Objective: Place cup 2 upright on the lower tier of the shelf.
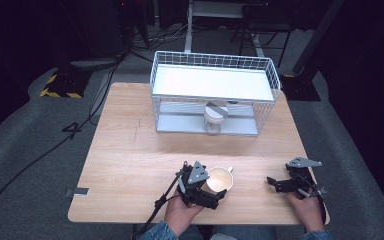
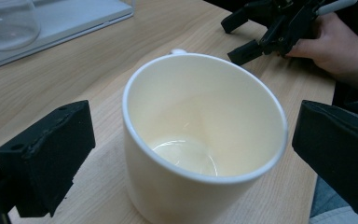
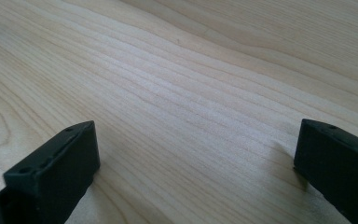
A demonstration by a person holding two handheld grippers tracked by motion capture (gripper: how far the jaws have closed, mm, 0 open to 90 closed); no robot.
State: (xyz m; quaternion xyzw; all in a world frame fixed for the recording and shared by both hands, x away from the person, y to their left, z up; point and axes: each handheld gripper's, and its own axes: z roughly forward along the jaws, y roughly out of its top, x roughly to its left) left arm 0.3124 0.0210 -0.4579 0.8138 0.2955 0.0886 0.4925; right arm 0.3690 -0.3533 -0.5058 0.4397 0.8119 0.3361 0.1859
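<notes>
On the wooden table [image 1: 130, 150], far from the wire rack [image 1: 215, 92] with its glass jar [image 1: 215, 119], a cream mug [image 2: 200, 135] stands upright near the front edge. It looks rigid, glazed, slippery and breakable; gripping across the body seems safest. The left gripper [image 2: 191, 154] straddles it, jaws apart, not touching. The right gripper [image 1: 285, 184] rests aside, jaws apart.

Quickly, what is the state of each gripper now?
Left gripper: open, jaws on either side of the cream mug, not clamped.
Right gripper: open, holding nothing.
</notes>
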